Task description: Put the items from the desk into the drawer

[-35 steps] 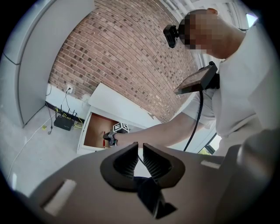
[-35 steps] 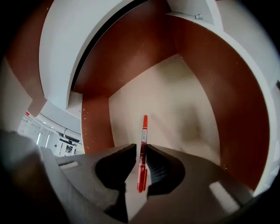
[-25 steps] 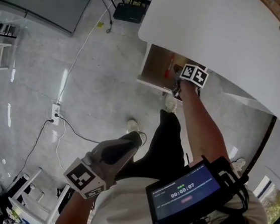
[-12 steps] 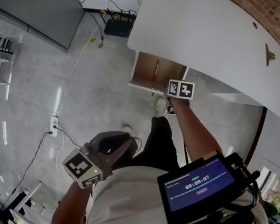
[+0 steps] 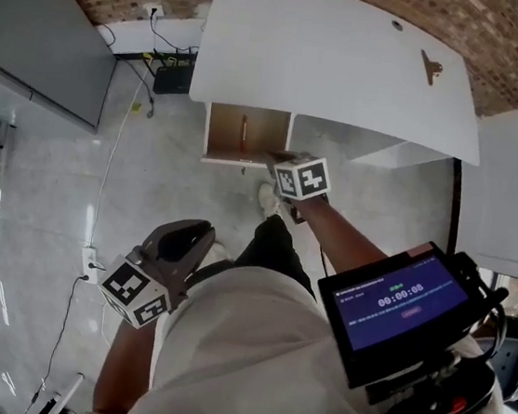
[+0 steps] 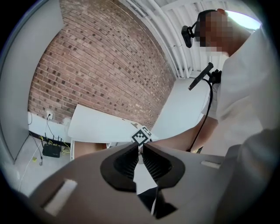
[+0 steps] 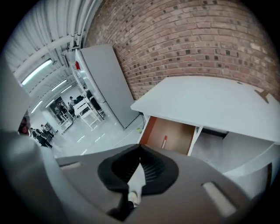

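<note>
Head view: left gripper [image 5: 201,234] hung low, jaws pressed together, empty. Open drawer [image 5: 221,136] under the white counter [image 5: 333,61] held a red item [image 5: 244,130], possibly a pen. Right gripper [image 5: 279,160], also pressed together and empty, hovered by the drawer's front.

The drawer [image 5: 221,133] juts out under the worktop's [image 5: 333,61] left front; a pen [image 5: 244,132] lies in it. A small item [image 5: 432,67] lies on the worktop's far right.

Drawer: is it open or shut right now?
Open: the drawer sticks out from under the desk, wooden bottom exposed, a thin red item lying inside.
</note>
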Demonstrator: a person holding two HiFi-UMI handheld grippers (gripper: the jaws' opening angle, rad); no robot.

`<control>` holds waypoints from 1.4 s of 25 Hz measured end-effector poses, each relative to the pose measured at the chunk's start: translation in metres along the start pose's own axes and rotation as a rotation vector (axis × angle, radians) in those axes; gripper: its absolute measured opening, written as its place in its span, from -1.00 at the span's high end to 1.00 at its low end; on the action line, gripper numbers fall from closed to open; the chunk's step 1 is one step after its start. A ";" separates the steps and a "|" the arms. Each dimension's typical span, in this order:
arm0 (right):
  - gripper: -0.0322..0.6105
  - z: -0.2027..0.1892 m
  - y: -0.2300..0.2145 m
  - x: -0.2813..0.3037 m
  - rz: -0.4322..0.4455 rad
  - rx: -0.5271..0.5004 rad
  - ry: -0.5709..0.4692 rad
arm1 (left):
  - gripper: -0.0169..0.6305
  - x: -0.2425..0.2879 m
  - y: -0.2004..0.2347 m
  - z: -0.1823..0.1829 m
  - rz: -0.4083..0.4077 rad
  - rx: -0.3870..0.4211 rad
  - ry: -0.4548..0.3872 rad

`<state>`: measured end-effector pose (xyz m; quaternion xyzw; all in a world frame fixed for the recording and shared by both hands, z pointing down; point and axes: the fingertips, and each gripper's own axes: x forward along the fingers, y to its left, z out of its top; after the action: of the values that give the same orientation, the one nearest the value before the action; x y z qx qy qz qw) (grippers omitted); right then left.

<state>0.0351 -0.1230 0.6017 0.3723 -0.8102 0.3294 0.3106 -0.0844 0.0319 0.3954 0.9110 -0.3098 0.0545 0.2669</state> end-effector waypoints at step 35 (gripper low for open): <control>0.89 0.028 0.152 -0.165 0.079 -0.389 -0.214 | 0.84 -0.017 -0.020 -0.005 -0.047 0.070 0.027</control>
<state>-0.0076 -0.0015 0.4156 0.3063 -0.9008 0.1376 0.2755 -0.0860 0.0572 0.3857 0.9260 -0.2823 0.0714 0.2402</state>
